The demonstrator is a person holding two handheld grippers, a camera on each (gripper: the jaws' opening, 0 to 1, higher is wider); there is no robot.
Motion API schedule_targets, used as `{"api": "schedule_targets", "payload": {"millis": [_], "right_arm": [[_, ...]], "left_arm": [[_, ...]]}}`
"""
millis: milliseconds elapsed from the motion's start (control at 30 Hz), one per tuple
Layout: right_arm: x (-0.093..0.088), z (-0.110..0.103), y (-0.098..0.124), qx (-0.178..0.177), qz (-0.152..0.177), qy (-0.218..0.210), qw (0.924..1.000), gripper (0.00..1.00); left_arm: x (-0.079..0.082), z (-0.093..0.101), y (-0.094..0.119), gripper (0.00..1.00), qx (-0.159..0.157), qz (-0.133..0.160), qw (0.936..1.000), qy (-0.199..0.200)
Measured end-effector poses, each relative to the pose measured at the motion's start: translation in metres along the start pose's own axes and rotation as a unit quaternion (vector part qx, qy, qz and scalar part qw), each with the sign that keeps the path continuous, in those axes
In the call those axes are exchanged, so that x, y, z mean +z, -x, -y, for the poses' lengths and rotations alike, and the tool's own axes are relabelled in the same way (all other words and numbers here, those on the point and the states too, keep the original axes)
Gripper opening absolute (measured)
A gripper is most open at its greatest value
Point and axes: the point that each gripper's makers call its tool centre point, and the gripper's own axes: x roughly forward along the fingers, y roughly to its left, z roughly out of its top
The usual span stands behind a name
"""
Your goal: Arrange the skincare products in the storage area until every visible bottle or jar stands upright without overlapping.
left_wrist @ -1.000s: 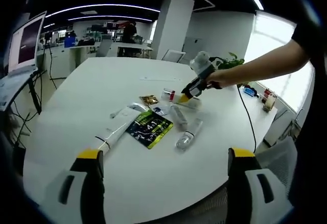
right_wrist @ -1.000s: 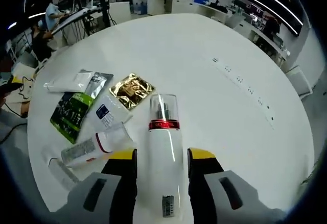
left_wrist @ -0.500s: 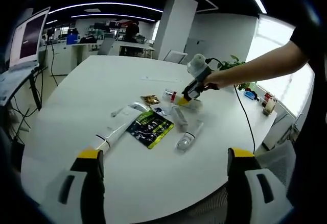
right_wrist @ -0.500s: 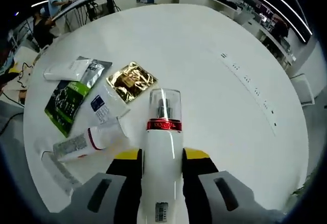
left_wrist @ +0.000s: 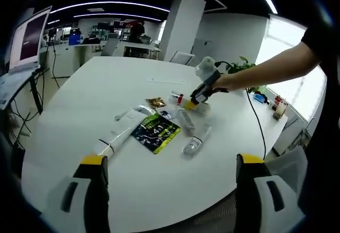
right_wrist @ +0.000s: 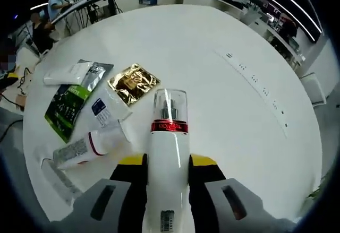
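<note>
right gripper (right_wrist: 166,165) clenching white pump bottle with clear cap and red band (right_wrist: 168,153) | cap pointing far, long axis along jaws | left gripper (left_wrist: 169,161) gaping wide | bare white table (right_wrist: 249,137) lying right

Left tongs (left_wrist: 169,175): two grey jaws, each capped with a yellow tip and cut by a dark slot. Right tongs (right_wrist: 167,164) match, grey with yellow tips and dark slots. The person's arm (left_wrist: 276,68) is bare below a dark short sleeve (left_wrist: 322,28).
</note>
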Motion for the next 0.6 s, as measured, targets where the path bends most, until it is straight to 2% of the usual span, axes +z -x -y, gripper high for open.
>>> {"api": "schedule_targets", "payload": {"millis": [133, 233, 300, 533, 600], "right_arm": [[0.001, 0.001, 0.002, -0.011, 0.01, -0.015, 0.9998, 0.29], [0.0, 0.007, -0.001, -0.016, 0.022, -0.05, 0.9984, 0.28], [-0.001, 0.002, 0.005, -0.013, 0.028, -0.067, 0.9973, 0.28], [-0.003, -0.001, 0.01, -0.012, 0.037, -0.076, 0.9963, 0.28], [0.0, 0.0, 0.016, -0.013, 0.049, -0.087, 0.9949, 0.28]], "left_arm": [[0.001, 0.001, -0.001, 0.93, 0.0, 0.0, 1.0, -0.002], [0.002, 0.002, -0.001, 0.92, 0.0, 0.002, 1.0, -0.005], [0.003, 0.003, -0.001, 0.92, 0.001, 0.002, 1.0, -0.006], [0.004, 0.002, -0.001, 0.92, 0.001, 0.007, 0.9999, -0.009], [0.005, 0.003, -0.001, 0.92, 0.0, 0.007, 0.9999, -0.011]]}}
